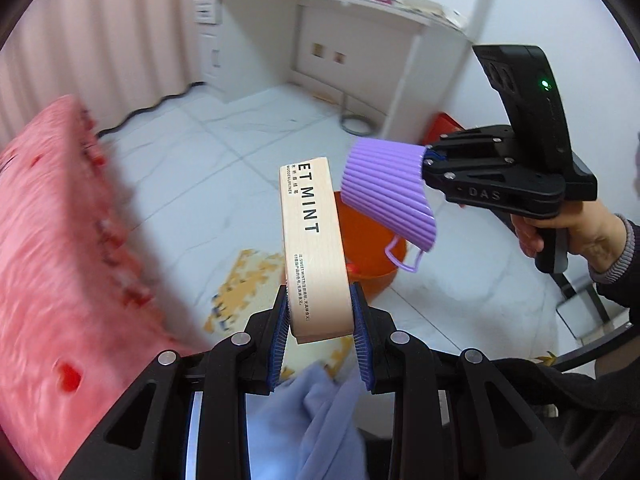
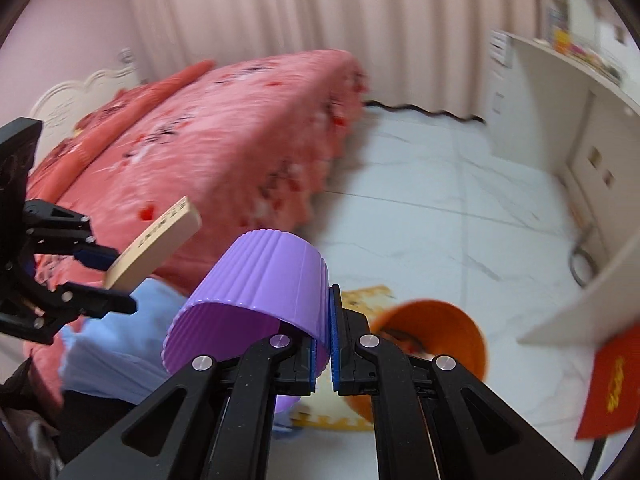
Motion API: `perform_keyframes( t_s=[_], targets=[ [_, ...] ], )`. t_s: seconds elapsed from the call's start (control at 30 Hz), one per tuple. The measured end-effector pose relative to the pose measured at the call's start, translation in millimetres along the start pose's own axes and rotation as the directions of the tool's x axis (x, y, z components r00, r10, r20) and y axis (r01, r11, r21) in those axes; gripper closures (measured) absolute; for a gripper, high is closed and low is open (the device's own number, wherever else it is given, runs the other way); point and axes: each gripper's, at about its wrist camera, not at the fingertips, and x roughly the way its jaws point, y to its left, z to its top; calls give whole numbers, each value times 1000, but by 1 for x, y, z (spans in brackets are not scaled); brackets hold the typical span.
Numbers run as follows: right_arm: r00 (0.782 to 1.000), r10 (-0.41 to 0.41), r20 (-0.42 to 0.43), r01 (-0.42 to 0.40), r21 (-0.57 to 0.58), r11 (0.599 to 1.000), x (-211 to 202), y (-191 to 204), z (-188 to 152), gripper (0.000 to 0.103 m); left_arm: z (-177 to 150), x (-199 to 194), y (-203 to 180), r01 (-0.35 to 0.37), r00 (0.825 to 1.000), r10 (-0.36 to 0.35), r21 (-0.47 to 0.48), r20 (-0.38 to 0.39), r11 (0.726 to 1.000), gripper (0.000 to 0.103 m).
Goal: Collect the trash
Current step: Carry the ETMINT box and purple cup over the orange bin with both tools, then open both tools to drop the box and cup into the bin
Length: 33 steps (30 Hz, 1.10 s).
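Observation:
My left gripper [image 1: 322, 314] is shut on a long wooden box printed "MINT" [image 1: 314, 248] and holds it in the air above the floor. My right gripper [image 2: 324, 344] is shut on the rim of a ribbed purple plastic cup [image 2: 256, 288], also held in the air. In the left wrist view the cup [image 1: 386, 192] and right gripper [image 1: 424, 160] hang just above an orange bin [image 1: 368, 256] on the floor. The bin [image 2: 436, 336] lies below and right of the cup in the right wrist view, where the left gripper [image 2: 110, 276] and wooden box [image 2: 156, 244] show at left.
A bed with a pink cover [image 2: 208, 152] fills the left side. A yellow patterned mat [image 1: 244, 280] lies on the white tiled floor beside the bin. Light blue cloth [image 1: 316, 420] is below the left gripper. A white desk [image 1: 320, 40] stands at the far wall. A red envelope [image 2: 612, 384] hangs at right.

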Motion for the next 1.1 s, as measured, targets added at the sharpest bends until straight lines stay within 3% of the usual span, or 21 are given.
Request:
perform_keyframes(
  t_s=[0.27, 0.67, 0.77, 0.8, 0.83, 0.87, 0.9, 1.0, 1.1],
  targets=[
    [994, -95, -45, 100, 120, 988, 19, -84, -27, 97, 32, 60, -15, 102, 993, -98, 55, -71, 993, 72],
    [986, -150, -79, 162, 189, 968, 44, -125, -41, 97, 59, 106, -33, 156, 981, -145, 80, -131, 984, 72],
    [983, -166, -80, 179, 211, 961, 47, -133, -43, 90, 68, 114, -37, 158, 983, -147, 92, -113, 983, 70],
    [982, -171, -84, 186, 215, 959, 48, -135, -43, 82, 70, 118, -39, 169, 981, -158, 95, -114, 981, 58],
    [977, -185, -103, 204, 226, 952, 52, -139, -45, 56, 71, 123, -40, 171, 979, -159, 96, -126, 981, 28],
    [975, -197, -107, 217, 234, 948, 54, -140, -48, 47, 71, 127, -41, 133, 985, -120, 99, -125, 986, 20],
    [975, -198, -103, 217, 240, 946, 55, -142, -49, 46, 69, 127, -42, 100, 990, -89, 103, -110, 990, 19],
    [977, -181, -109, 203, 239, 950, 57, -140, -54, 46, 61, 124, -34, 126, 986, -119, 53, -120, 991, 19],
    [979, -169, -113, 191, 222, 956, 57, -131, -53, 46, 53, 114, -28, 101, 989, -95, 51, -115, 994, 19]
  ],
)
